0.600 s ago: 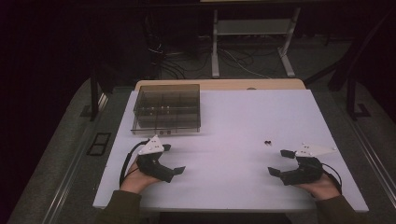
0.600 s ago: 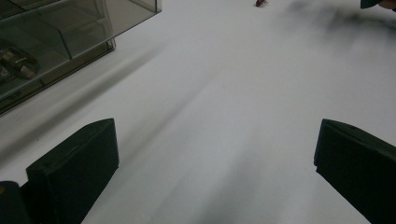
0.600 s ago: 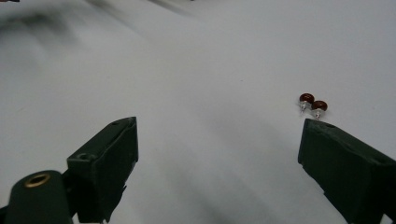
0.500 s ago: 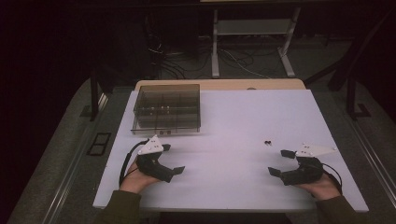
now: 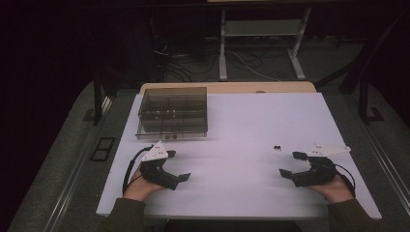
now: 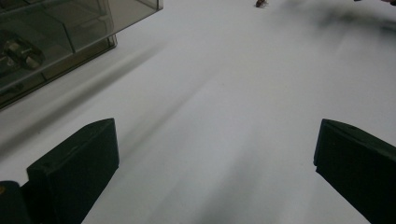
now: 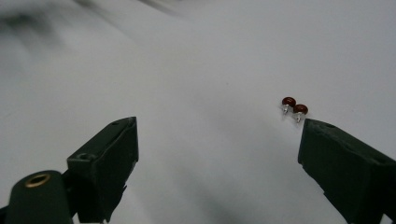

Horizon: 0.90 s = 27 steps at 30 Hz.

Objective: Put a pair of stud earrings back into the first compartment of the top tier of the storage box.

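Two small dark-red studs with silver posts point(image 7: 294, 108) lie side by side on the white table point(image 5: 241, 125), seen as a tiny dark speck point(image 5: 277, 147) in the high view. My right gripper point(image 5: 292, 163) rests low at the table's right front, open and empty, with the studs just beyond its far jaw. At the left front my left gripper point(image 5: 177, 165) is open too, nothing between its jaws. A clear smoky compartment box point(image 5: 173, 111) stands behind it, its corner point(image 6: 56, 42) showing in the left gripper view with small metal parts inside.
Past the table's far edge is a wooden strip point(image 5: 227, 87), then a floor with cables point(image 5: 179, 63) and a metal stand point(image 5: 261, 43). A wide bare stretch of table lies between the two grippers.
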### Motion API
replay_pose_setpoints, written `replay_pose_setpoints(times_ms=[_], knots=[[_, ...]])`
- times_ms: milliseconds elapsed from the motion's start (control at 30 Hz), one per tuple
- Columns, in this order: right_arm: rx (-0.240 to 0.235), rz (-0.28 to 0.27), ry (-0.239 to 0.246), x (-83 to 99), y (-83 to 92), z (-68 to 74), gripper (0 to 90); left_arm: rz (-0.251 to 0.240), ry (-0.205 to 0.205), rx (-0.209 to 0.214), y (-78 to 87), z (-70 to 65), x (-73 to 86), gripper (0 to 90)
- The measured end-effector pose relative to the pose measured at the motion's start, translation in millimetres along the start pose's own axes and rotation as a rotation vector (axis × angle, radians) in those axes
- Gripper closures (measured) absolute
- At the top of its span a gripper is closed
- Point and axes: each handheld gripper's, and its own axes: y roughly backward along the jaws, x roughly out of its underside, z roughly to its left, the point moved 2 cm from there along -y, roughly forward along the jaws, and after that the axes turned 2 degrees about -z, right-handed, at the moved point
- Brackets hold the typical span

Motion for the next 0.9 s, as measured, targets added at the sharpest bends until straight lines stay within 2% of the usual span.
replay_pose_setpoints(times_ms=[100,433,900], knots=[[0.005,0.010,0.013,-3.9,0.2,-1.2,11.7,-0.008,0.004,-0.001,0.7,-0.2,0.3,0.0],[0.029,0.032,-0.019,-13.4,-3.7,-14.4,11.7,-0.002,0.005,0.000,0.4,-0.7,0.5,0.0],[0.038,0.025,-0.036,-27.6,-7.4,-25.7,13.6,-0.003,0.005,0.002,0.0,-1.8,0.2,0.0]])
